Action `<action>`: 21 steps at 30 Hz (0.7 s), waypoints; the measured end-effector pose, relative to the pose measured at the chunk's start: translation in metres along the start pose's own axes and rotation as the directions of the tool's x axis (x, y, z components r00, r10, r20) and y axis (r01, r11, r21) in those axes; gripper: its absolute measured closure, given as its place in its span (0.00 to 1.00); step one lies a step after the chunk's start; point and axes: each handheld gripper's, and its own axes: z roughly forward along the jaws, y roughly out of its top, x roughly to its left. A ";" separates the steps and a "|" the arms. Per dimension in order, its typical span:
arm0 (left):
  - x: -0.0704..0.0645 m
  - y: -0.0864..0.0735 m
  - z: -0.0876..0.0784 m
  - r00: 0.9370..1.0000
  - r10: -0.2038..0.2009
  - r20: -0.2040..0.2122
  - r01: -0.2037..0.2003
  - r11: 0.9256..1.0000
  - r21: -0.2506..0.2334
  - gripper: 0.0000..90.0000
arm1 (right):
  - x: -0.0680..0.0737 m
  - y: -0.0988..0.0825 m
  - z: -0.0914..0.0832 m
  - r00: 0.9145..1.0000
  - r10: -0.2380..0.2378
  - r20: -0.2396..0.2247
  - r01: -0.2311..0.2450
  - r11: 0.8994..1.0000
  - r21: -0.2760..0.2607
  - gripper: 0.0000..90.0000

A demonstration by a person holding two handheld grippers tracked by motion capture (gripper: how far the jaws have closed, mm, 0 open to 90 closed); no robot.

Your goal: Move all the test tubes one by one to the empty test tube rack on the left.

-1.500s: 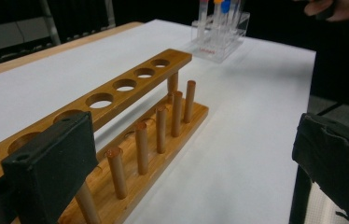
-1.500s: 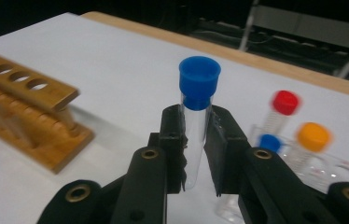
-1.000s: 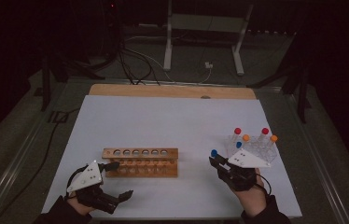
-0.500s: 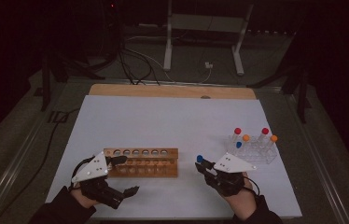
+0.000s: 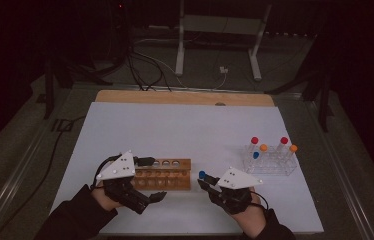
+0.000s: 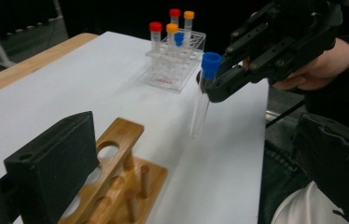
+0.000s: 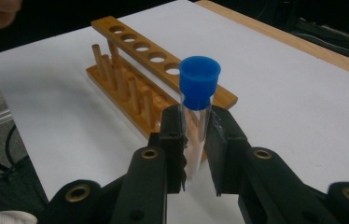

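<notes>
My right gripper (image 7: 195, 149) pinches a blue-capped tube (image 7: 196, 116) upright; my left gripper (image 5: 152, 180) sits low, jaws apart.

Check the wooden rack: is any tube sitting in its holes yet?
No. In the right gripper view the wooden rack has bare holes, while the blue-capped tube is clamped in the right gripper.

Black tools (image 5: 206, 186), brass screws, grey plates, dark sleeves

Dim room, far side nearly black. White counter (image 5: 185, 125) with bare wooden strip (image 5: 185, 97) along far edge. Grey floor (image 5: 20, 150) around it. Beyond far edge: white metal stand legs (image 5: 218, 37), tangle of dark cables (image 5: 145, 65), small white plug (image 5: 223, 70).
</notes>
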 end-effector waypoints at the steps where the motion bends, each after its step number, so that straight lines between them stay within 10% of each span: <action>1: 0.000 0.001 0.002 1.000 0.002 0.003 -0.002 1.000 -0.001 0.01 | 0.001 0.001 0.000 1.000 -0.001 -0.002 0.001 1.000 -0.003 0.85; 21: -0.001 0.016 0.041 0.997 -0.021 0.077 0.025 0.998 -0.057 0.16 | 0.017 0.004 0.013 0.997 -0.028 -0.066 0.028 1.000 0.003 0.85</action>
